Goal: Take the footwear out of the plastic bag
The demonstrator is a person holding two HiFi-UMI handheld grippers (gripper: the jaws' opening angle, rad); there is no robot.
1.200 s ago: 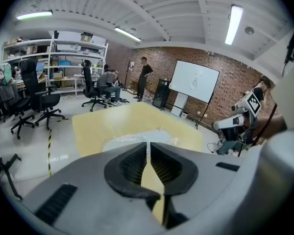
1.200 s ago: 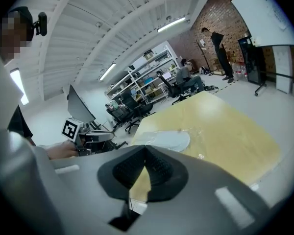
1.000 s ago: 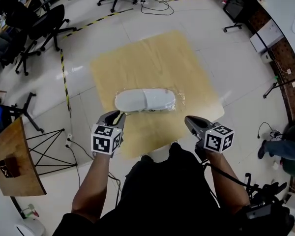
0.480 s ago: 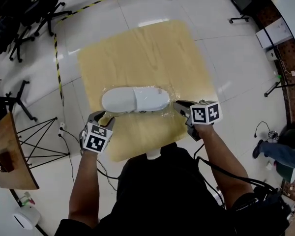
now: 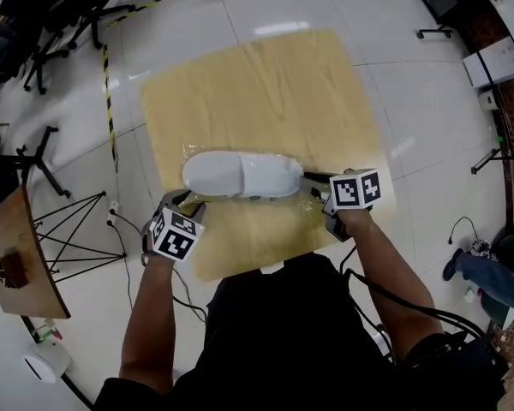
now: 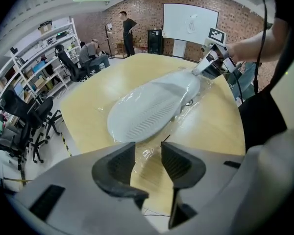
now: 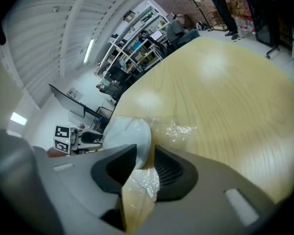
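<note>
The white footwear (image 5: 240,174) is seen lying lengthwise on the wooden bench (image 5: 257,75), still enclosed in the clear plastic bag (image 5: 312,193). The bag's right end is pinched between the closed jaws of the right hand-held gripper (image 7: 145,151). The left hand-held gripper (image 6: 148,151) is held just beside the bag's left end, jaws apart and closing, with nothing pressed between them.

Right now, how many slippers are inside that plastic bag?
2, it seems, overlapping end to end in the clear plastic bag on the wooden table: the left slipper and the right slipper. Another underneath would be hidden.
</note>
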